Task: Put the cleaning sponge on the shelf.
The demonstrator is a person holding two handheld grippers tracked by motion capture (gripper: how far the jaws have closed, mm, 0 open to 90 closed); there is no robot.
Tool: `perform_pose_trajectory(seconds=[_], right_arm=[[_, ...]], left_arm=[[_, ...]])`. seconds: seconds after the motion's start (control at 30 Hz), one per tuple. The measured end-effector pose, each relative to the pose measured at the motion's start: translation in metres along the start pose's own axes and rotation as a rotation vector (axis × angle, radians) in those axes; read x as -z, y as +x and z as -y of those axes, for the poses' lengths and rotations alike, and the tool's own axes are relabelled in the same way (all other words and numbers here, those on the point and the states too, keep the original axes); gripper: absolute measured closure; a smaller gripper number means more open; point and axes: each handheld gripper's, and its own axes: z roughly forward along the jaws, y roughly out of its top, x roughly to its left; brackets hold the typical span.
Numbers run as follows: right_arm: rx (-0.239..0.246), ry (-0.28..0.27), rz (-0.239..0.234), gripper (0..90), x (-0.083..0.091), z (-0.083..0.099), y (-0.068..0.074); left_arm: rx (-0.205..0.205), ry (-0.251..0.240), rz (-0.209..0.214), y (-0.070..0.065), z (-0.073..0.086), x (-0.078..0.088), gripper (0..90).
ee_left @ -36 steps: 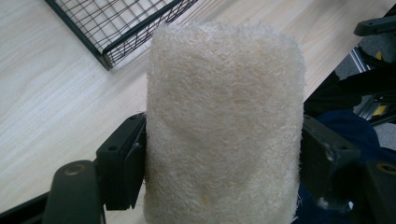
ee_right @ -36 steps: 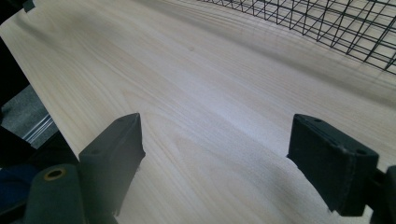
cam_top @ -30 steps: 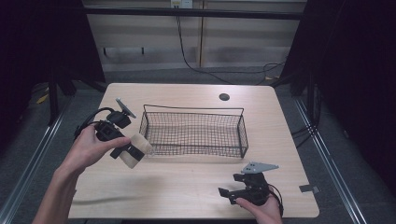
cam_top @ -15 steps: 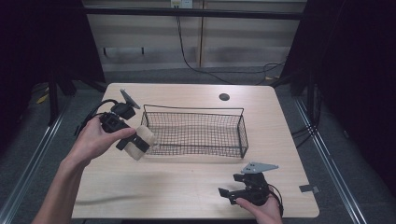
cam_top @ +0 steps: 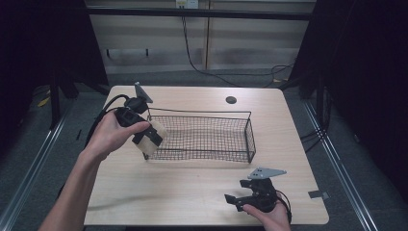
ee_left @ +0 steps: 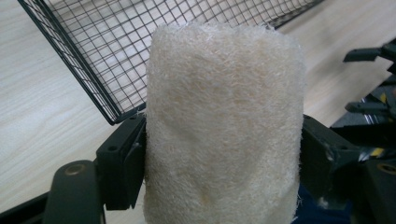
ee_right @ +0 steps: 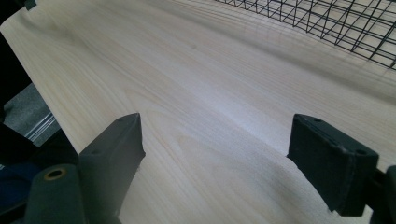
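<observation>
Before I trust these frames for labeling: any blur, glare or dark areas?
High view: table evenly lit, surroundings dark. Left gripper view: loofah sponge close up, sharp, wire basket crisp. Right gripper view: soft sheen on the wood, jaws slightly blurred.

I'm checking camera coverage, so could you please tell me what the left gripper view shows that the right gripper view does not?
Left gripper view alone: a pale fibrous loofah roll clamped between the left gripper's fingers, with the other gripper at the right edge.

Right gripper view alone: the right gripper with its fingers spread apart, bare wood between them, and grey floor at the left edge.

Both: the black wire basket and the light wooden table.
</observation>
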Motion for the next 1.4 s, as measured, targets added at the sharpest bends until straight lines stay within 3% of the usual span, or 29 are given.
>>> perform_pose_trajectory(seconds=[0.43, 0.7, 0.87, 0.9, 1.03, 1.13, 1.23, 1.4], right_arm=[[-0.006, 0.001, -0.004, 17.6, 0.000, 0.000, 0.000], [0.000, 0.002, -0.009, 17.6, 0.000, 0.000, 0.001], [0.002, 0.002, -0.010, 17.5, 0.000, 0.000, 0.001], [0.000, 0.003, -0.010, 17.5, 0.000, 0.000, 0.001], [-0.001, 0.004, -0.010, 17.4, -0.001, 0.001, 0.001], [0.001, 0.004, -0.011, 17.4, 0.000, 0.001, 0.002], [0.002, 0.007, -0.013, 17.4, -0.001, 0.001, 0.002], [0.003, 0.008, -0.015, 17.4, -0.001, 0.001, 0.002]], left_arm=[[0.100, -0.035, -0.059, 0.004, -0.018, -0.009, 26.1], [0.131, -0.020, -0.091, 0.005, -0.027, -0.016, 26.2], [0.174, -0.017, -0.105, 0.006, -0.032, -0.022, 26.2], [0.168, -0.011, -0.121, 0.006, -0.033, -0.024, 26.2], [0.180, -0.004, -0.119, 0.003, -0.037, -0.031, 26.2], [0.205, -0.002, -0.144, 0.006, -0.039, -0.034, 26.2], [0.244, -0.013, -0.141, 0.007, -0.040, -0.037, 26.1], [0.263, -0.003, -0.141, 0.007, -0.043, -0.043, 26.2]])
